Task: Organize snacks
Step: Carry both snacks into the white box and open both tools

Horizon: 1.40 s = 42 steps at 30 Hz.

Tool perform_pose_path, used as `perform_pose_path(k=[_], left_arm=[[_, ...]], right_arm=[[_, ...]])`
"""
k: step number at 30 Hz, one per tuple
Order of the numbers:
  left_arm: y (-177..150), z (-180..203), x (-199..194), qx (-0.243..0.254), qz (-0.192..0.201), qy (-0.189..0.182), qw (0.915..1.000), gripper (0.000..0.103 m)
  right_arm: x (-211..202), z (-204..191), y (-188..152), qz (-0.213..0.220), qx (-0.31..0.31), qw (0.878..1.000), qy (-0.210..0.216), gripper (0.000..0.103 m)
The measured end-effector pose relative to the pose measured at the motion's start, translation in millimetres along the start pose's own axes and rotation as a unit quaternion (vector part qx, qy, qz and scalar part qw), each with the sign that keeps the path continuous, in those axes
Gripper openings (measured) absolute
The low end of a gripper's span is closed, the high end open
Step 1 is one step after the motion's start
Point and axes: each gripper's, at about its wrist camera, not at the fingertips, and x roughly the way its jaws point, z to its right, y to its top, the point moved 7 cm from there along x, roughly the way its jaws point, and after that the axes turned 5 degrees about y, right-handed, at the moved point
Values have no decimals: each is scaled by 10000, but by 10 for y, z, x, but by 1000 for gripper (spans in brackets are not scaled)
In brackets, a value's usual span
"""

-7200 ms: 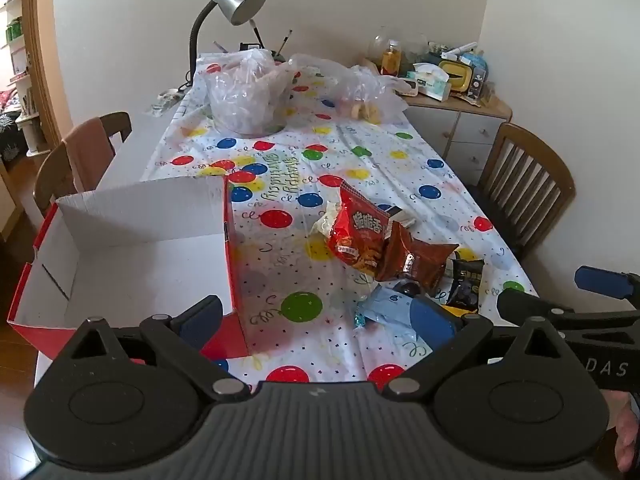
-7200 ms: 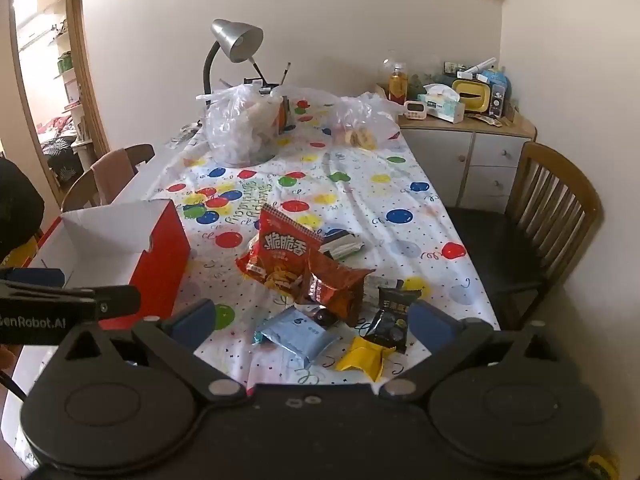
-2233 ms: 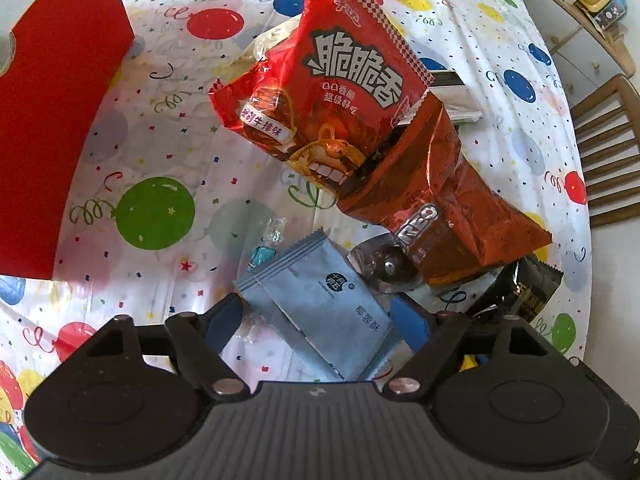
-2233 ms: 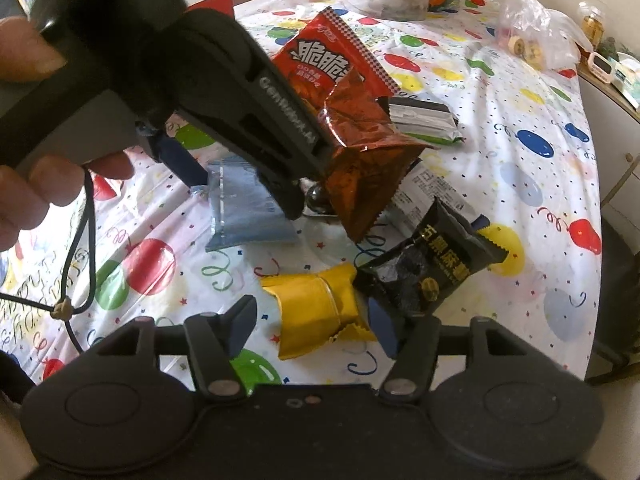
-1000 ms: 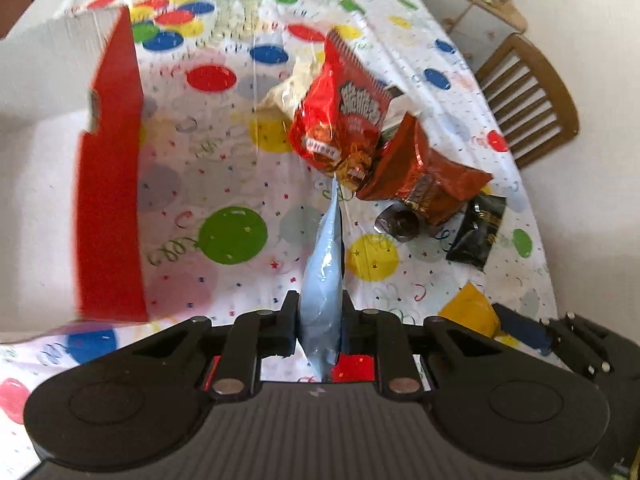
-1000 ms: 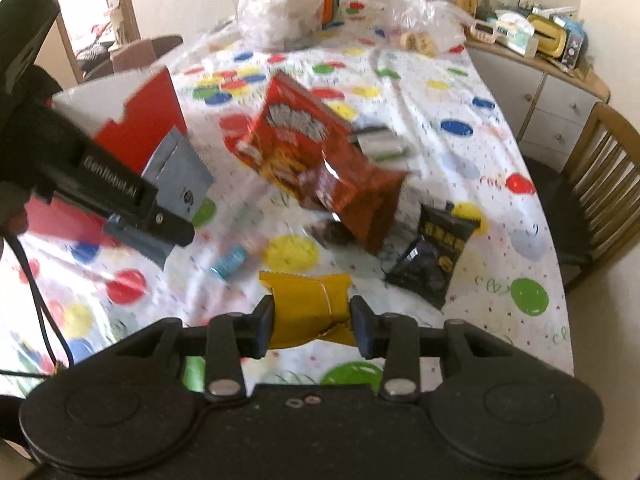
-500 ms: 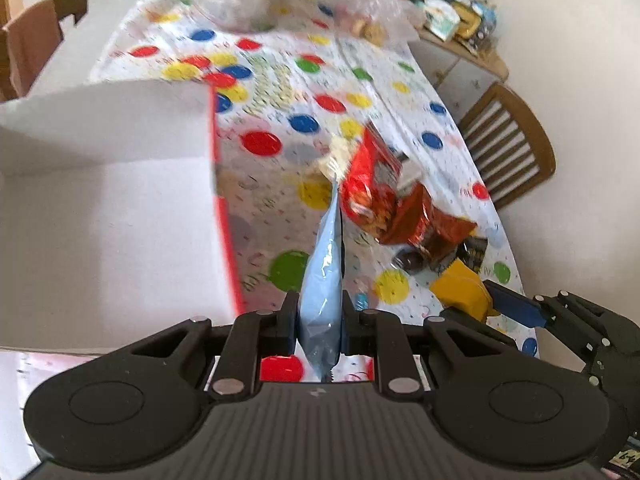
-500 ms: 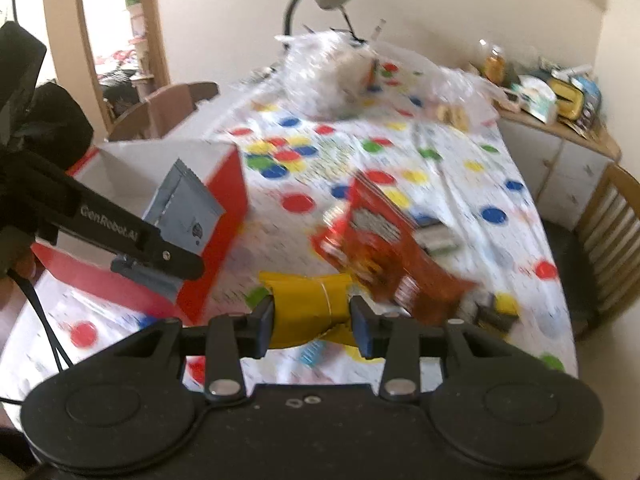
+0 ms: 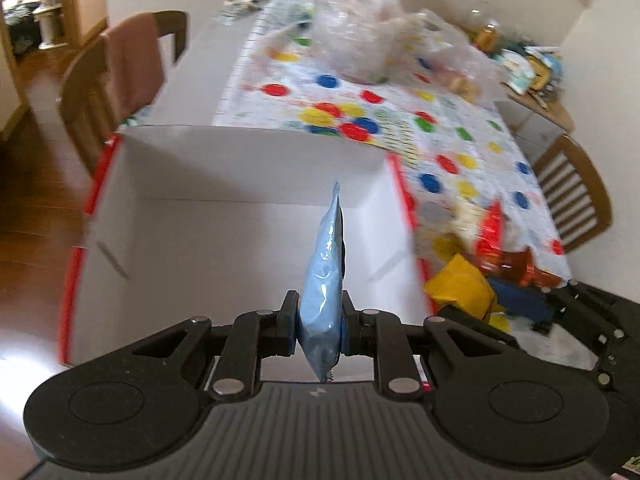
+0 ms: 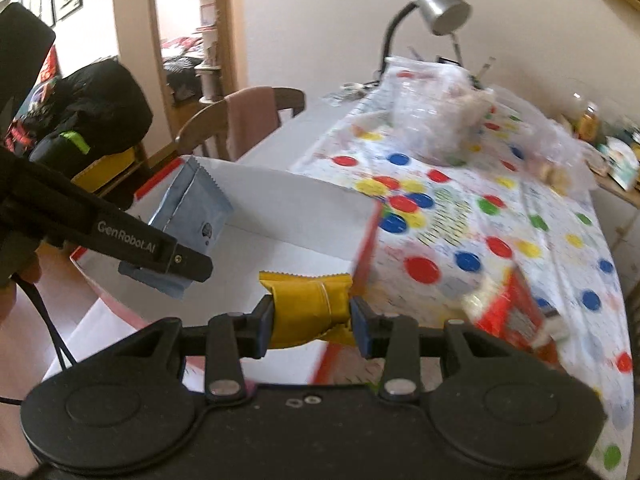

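currently the left gripper (image 9: 319,330) is clamped on a flat, glossy blue packet (image 9: 323,276) with crimped, saw-tooth ends, held edge-on and upright between the pads and above the open white interior of the box (image 9: 208,240), a rectangular cardboard carton with red outer walls. the right gripper (image 10: 311,326) pinches a crinkled yellow foil packet (image 10: 310,306) crosswise between its pads, just over the box's near right corner. remaining red and brown snack bags (image 9: 508,248) lie blurred on the polka-dot tablecloth (image 9: 440,128), right of the box.
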Motion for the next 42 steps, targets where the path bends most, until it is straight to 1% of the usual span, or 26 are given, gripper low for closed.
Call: perform_pose_path(k=[3, 6, 11, 16, 20, 27, 33, 38, 42], left_arm=[[55, -264, 91, -112, -107, 228, 9996, 18], [70, -482, 193, -170, -262, 381, 9988, 18], [62, -736, 380, -263, -441, 610, 9968, 18], [62, -862, 531, -262, -576, 738, 9953, 18], [16, -871, 677, -179, -806, 773, 9936, 18], [-87, -827, 850, 65, -1061, 867, 9905, 18], [-132, -826, 919, 125, -1170, 942, 9886, 19], [-137, -857, 932, 67, -1231, 951, 9878, 23], [-126, -886, 866, -24, -1161, 856, 9895, 27]], right_arm=[[210, -136, 93, -120, -143, 9998, 87, 39], [417, -246, 134, -298, -205, 9992, 157, 39], [712, -369, 138, -581, -270, 9976, 242, 39], [992, -413, 92, -838, -352, 9956, 222, 39], [1163, -427, 21, -1093, -350, 9931, 224, 39], [1249, -467, -96, -1340, -399, 9899, 219, 39], [1251, -458, -129, -1394, -362, 9893, 239, 39], [1211, -437, -141, -1414, -309, 9891, 279, 41], [1108, -437, -118, -1331, -272, 9902, 334, 47]])
